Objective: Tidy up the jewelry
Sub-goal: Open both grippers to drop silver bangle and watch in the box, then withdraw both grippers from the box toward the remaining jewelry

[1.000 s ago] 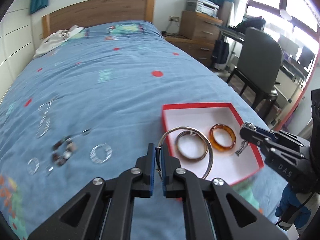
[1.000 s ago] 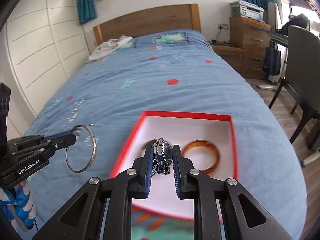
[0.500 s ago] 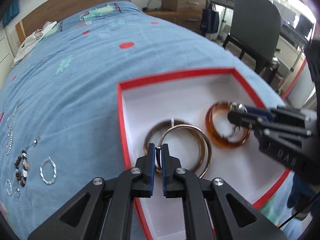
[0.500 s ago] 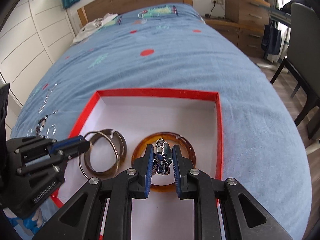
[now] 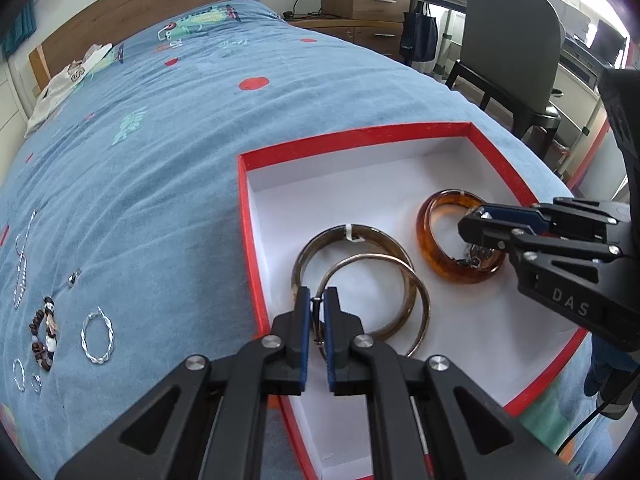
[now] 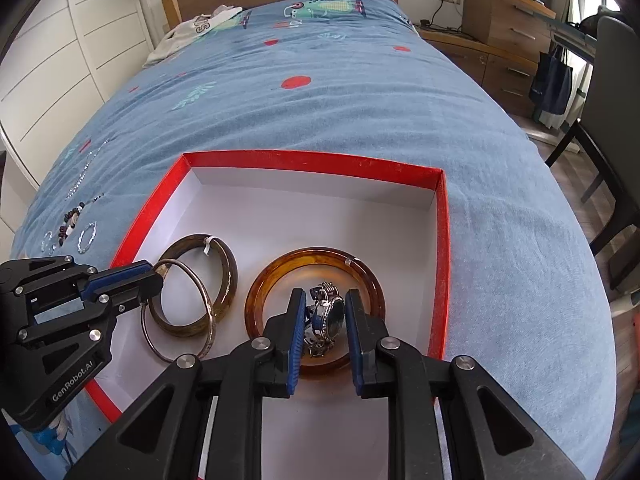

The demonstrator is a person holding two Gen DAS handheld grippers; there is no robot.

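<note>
Left wrist view
- Left gripper [image 5: 316, 308]: black, blue-padded; jaws narrow, pinching the rim of a thin silver metal bangle [image 5: 420, 300].
- Thin silver bangle: low inside the box, leaning across a thicker olive-brown bangle [image 5: 316, 240] that lies flat on the box floor.
- Box: a shallow red-rimmed cardboard box with a white inside [image 5: 352, 136], resting on a blue patterned bedspread [image 5: 160, 184].
- Right gripper [image 5: 476, 236]: reaches in from the right, tips over the hole of an amber translucent bangle [image 5: 432, 252]; something silver hangs at its tips.
- Loose pieces on the bedspread, left of the box: a twisted silver hoop [image 5: 97, 334], a dark beaded bracelet [image 5: 44, 336], a silver chain [image 5: 22, 260], small silver rings [image 5: 24, 376].
- Background: wooden headboard [image 5: 140, 8], grey chair [image 5: 516, 52].

Right wrist view
- Right gripper [image 6: 325, 314]: jaws narrow, closed on a silver wristwatch with a dark face [image 6: 330, 314], its metal band bunched beneath.
- Watch position: inside the amber bangle's [image 6: 272, 280] ring, down in the box [image 6: 312, 160]; whether it touches the floor cannot be told.
- Left gripper [image 6: 154, 280]: enters from the left, gripping the silver bangle [image 6: 204, 292], which stands tilted against the olive-brown bangle [image 6: 228, 260].
- Bedspread [image 6: 340, 100]: the loose pieces [image 6: 80, 236] lie left of the box.
</note>
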